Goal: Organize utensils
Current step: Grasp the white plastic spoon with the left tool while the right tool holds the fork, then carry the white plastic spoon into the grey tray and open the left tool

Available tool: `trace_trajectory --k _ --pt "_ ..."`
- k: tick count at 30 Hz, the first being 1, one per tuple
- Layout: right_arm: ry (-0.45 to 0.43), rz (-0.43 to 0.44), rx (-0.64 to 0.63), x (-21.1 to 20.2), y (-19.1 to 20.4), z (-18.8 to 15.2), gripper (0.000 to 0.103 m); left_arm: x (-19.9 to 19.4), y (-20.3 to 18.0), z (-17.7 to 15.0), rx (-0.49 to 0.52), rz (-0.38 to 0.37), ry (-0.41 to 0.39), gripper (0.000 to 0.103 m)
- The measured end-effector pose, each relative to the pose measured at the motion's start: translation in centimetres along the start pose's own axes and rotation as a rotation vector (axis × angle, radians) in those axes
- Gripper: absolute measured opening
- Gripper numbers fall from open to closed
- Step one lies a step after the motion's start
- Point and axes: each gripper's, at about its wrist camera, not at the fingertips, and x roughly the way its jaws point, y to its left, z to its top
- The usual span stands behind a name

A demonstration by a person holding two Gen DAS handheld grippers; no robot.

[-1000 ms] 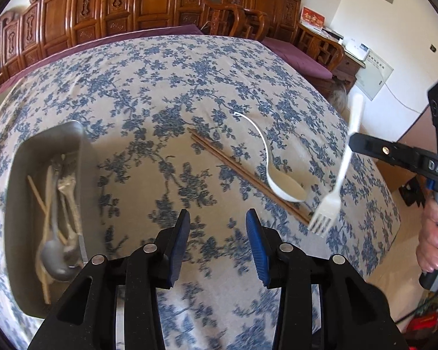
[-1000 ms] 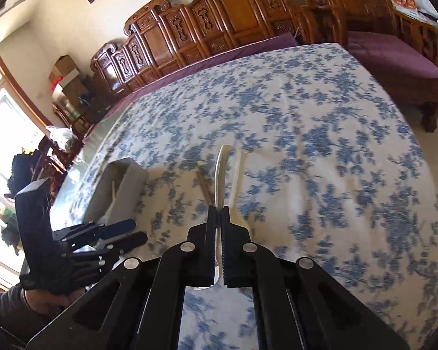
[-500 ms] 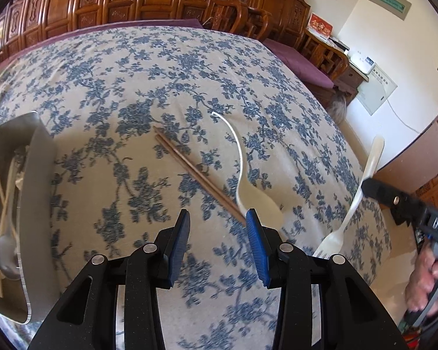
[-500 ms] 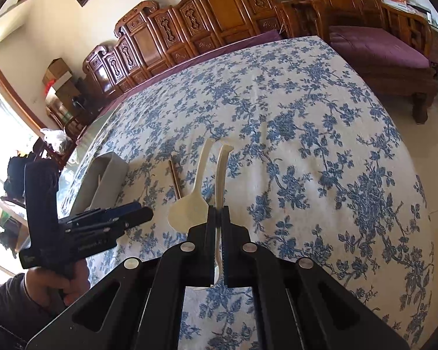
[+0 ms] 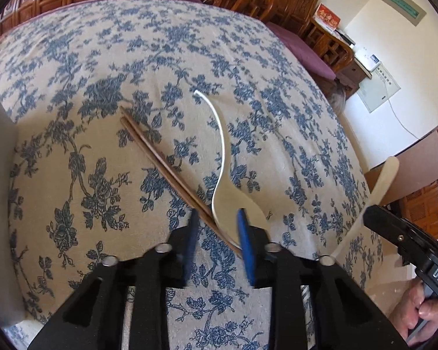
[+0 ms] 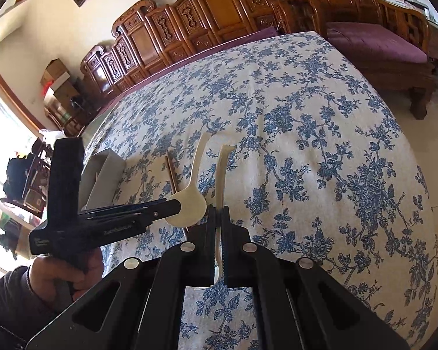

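Observation:
A white plastic spoon (image 5: pixel 223 175) and a pair of brown chopsticks (image 5: pixel 166 169) lie side by side on the blue-flowered tablecloth. My left gripper (image 5: pixel 217 218) is open, low over the cloth, its fingertips straddling the chopstick ends and the spoon bowl. My right gripper (image 6: pixel 218 210) is shut on a white plastic fork (image 6: pixel 220 175), held above the table; the fork (image 5: pixel 379 192) also shows at the right of the left wrist view. The spoon (image 6: pixel 191 201) lies just left of the fork in the right wrist view, with the left gripper (image 6: pixel 175 205) at its bowl.
A grey utensil tray (image 5: pixel 0 204) stands at the left, also in the right wrist view (image 6: pixel 105 175). Carved wooden chairs (image 6: pixel 219 17) line the far side. The table edge drops to the floor at the right.
My left gripper has moved right and down from the tray to the spoon bowl and chopstick ends. My right gripper, still holding the fork, has shifted slightly away to the right.

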Motion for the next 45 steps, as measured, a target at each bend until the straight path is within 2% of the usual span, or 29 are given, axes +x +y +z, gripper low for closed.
trace_trajectory --k 4,18,32,38,45 --pt "0.000 -0.002 -0.006 0.1 0.6 0.0 0.004 -0.4 0.7 -0.4 -0.018 -0.012 0.004 0.002" --pt "-0.022 -0.007 -0.042 0.0 4.8 0.3 0.004 -7.1 2.7 -1.7 0.024 0.020 -0.088 0.001" --pt "-0.043 0.029 -0.120 0.8 12.4 1.5 0.004 -16.4 10.5 -2.7 -0.009 0.092 -0.214 0.001" --pt "-0.023 0.056 -0.155 2.2 15.7 1.2 0.004 -18.5 13.3 -3.7 -0.018 0.136 -0.235 0.001" --pt "-0.017 0.087 -0.184 3.4 18.5 1.6 0.004 -19.2 16.8 -4.4 -0.058 0.187 -0.242 0.001"
